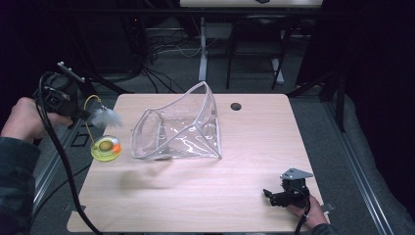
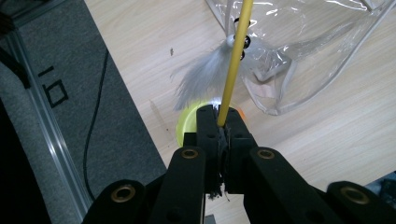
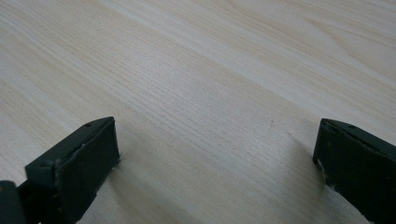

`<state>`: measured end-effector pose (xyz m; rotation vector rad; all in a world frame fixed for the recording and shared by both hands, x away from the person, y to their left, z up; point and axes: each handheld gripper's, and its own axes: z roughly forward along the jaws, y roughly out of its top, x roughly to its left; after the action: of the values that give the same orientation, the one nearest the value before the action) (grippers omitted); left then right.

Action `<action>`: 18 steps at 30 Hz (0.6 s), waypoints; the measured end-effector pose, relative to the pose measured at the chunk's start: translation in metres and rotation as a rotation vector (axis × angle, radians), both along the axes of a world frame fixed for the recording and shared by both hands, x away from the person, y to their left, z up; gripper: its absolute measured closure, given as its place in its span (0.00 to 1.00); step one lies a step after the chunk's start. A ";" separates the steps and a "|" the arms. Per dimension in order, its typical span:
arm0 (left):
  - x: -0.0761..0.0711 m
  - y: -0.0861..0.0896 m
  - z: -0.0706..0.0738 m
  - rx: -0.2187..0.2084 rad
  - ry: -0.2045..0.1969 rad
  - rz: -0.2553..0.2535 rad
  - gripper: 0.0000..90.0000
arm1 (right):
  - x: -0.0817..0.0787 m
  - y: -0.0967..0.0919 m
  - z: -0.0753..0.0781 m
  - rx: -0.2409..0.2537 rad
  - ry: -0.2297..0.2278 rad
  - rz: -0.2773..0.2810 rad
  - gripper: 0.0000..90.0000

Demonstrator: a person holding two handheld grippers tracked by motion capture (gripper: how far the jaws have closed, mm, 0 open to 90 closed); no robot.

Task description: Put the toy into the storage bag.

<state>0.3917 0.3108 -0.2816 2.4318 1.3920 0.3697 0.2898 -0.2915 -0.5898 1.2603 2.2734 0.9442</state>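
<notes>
The left gripper (image 1: 80, 113) hangs in the air off the table's (image 1: 244, 196) left edge, near the far left corner, gripped by a hand (image 1: 22, 120) in a dark sleeve. Its jaws are pinched tight on a thin yellow wand (image 2: 233, 70), which runs up between them in the left gripper view. The wand (image 1: 88, 115) curves over in a loop and a grey-white feather tuft (image 1: 105, 117) sits at the gripper's tip, just above the left edge. In the left gripper view the tuft (image 2: 201, 74) fans out beside the wand, with small black beads where it is tied on. Below the tuft, a round yellow-green disc (image 1: 106, 148) with an orange spot lies at the left edge of the table, its rim overhanging slightly. Just beside it, toward the middle, a clear plastic bag (image 1: 178, 129) with a white trim stands open, its mouth facing left toward the tuft. The right gripper (image 1: 274, 196) rests low on the table near the near right corner, held by the other hand (image 1: 308, 213). Its jaws stand wide apart with bare wood between them and nothing in their grasp.
</notes>
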 end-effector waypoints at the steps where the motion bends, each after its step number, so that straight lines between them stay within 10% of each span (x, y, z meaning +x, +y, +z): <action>1: 0.000 0.000 0.002 0.004 -0.001 -0.004 0.98 | 0.000 0.000 0.000 -0.002 0.000 -0.001 0.00; 18: 0.003 -0.011 0.034 0.029 -0.034 -0.026 0.98 | 0.000 0.000 0.000 -0.003 -0.001 -0.002 0.00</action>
<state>0.3945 0.2995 -0.2481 2.4525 1.3492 0.4266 0.2897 -0.2916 -0.5898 1.2609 2.2712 0.9399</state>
